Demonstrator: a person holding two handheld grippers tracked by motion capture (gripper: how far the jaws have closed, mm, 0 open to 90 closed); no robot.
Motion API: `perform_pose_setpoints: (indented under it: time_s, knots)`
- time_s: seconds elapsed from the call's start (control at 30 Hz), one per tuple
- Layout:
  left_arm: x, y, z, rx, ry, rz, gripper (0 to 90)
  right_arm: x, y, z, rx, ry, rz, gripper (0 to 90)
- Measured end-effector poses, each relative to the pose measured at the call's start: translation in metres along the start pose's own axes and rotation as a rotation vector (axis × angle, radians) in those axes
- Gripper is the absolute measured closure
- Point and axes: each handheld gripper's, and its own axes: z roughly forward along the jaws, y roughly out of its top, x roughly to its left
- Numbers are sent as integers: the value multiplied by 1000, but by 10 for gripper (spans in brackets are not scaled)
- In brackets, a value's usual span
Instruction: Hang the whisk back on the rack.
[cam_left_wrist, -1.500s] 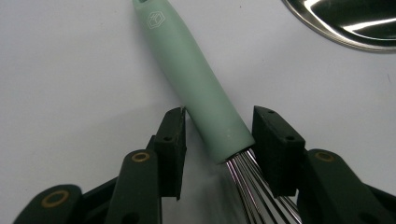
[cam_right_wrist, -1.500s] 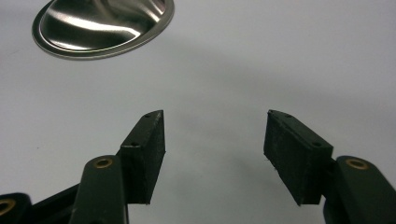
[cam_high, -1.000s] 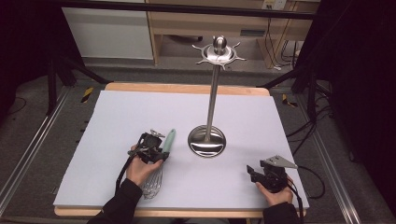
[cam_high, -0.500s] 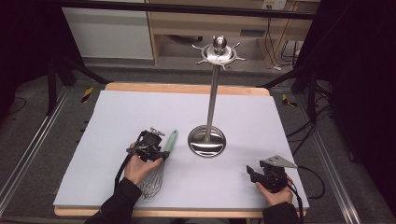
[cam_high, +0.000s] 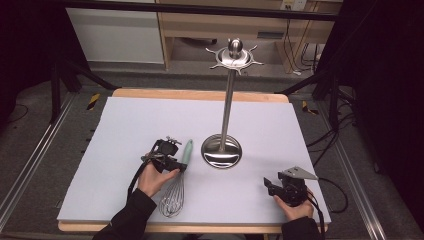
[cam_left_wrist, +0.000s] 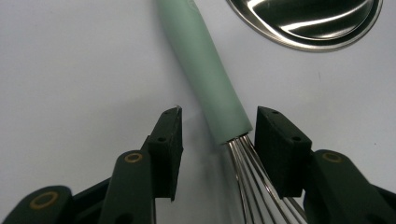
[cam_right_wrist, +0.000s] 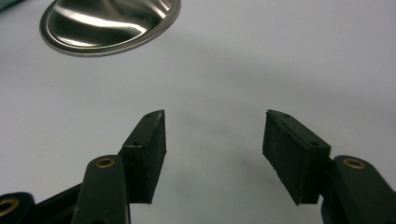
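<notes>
A whisk with a mint-green handle (cam_high: 187, 151) and wire loops (cam_high: 172, 197) lies flat on the white table top (cam_high: 150, 120), left of the stand. My left gripper (cam_high: 175, 161) straddles the handle's lower end. In the left gripper view the handle (cam_left_wrist: 210, 79) lies between the pads with a gap on each side, closer to the right-hand pad. These jaws have just been opening, and my left gripper (cam_left_wrist: 218, 126) is open. My right gripper (cam_high: 270, 186) rests near the front right edge; it (cam_right_wrist: 215, 135) is open over bare table.
A steel utensil stand rises mid-table from a round base (cam_high: 221, 151), with a thin pole and a spiked hanger top (cam_high: 234, 56). Its base also shows in the left gripper view (cam_left_wrist: 308, 23) and the right gripper view (cam_right_wrist: 109, 23). Shelving and cables lie beyond the table.
The left hand and the whisk under it have shifted only slightly. The right hand and the stand are where they were.
</notes>
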Motion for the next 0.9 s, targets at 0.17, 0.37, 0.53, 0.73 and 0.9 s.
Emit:
perform_pose_setpoints:
  time_s: [0.17,0.37,0.53,0.73,0.9]
  knots:
    - [-1,0,2,3,1,1,537,0,0,0,1,1,-1,398]
    - [-6,2,3,0,19,13,525,0,0,0,6,4,3,399]
    - [-9,2,12,33,51,4,532,0,0,0,12,10,8,413]
    - [-7,5,18,53,58,-52,589,0,0,0,15,14,10,419]
    - [-8,5,18,58,72,-67,634,0,0,0,15,15,9,423]
